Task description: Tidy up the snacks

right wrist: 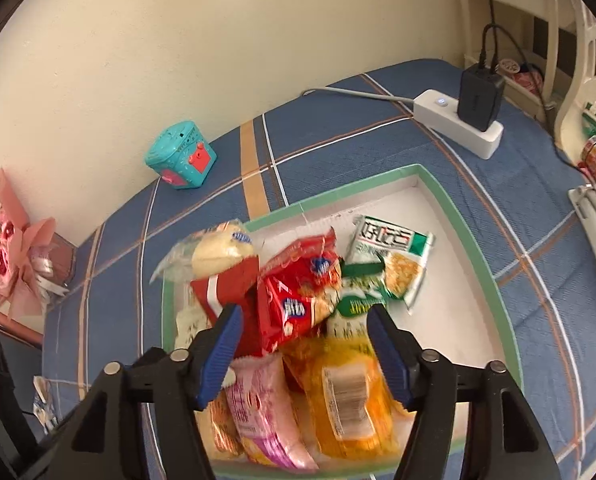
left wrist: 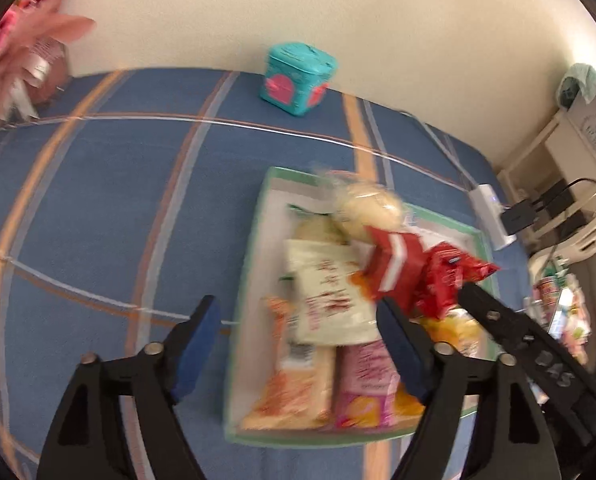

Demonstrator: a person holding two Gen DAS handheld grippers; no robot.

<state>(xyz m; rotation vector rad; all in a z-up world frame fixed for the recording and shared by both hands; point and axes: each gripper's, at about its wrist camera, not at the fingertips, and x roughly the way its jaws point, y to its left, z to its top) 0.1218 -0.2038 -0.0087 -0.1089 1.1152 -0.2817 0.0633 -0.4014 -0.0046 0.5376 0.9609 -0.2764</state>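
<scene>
A: Table (right wrist: 338, 128), blue plaid cloth, against a cream wall. Bears everything listed below.

B: Next largest?

A: Tray (right wrist: 438, 184), white floor, green rim, centre of the table. Holds the snacks in a loose heap at its near-left end; far-right corner bare.

B: Contents, largest first?

A: Yellow pack (right wrist: 350, 396), near edge, barcode up. Pink pack (right wrist: 257, 400) beside it. White pouch (left wrist: 330, 296) with red print. Red box (left wrist: 394, 268), white stripes, tipped on top of the heap. Red bag (right wrist: 302, 300) leaning on it. Bun (right wrist: 217, 252) in clear wrap at the heap's far side. Green packet (right wrist: 394, 260), lying flat toward the bare end.

B: Tools?

A: Left gripper (left wrist: 298, 344): jaws spread, nothing pinched, over the tray's left rim. Right gripper (right wrist: 304, 352): jaws spread, nothing pinched, above the red bag. Both views blurred.

B: Off-tray items?

A: Power strip (right wrist: 458, 124) with charger, teal box (right wrist: 181, 156) by the wall, bouquet (right wrist: 13, 248) at the far-left edge.

B: Step in hand?

A: By my reading, items just dropped into the tray, or sorting of the heap about to start; cannot tell which. Next move likely calls for lowering the right jaws around the red bag and shifting it toward the bare corner.
</scene>
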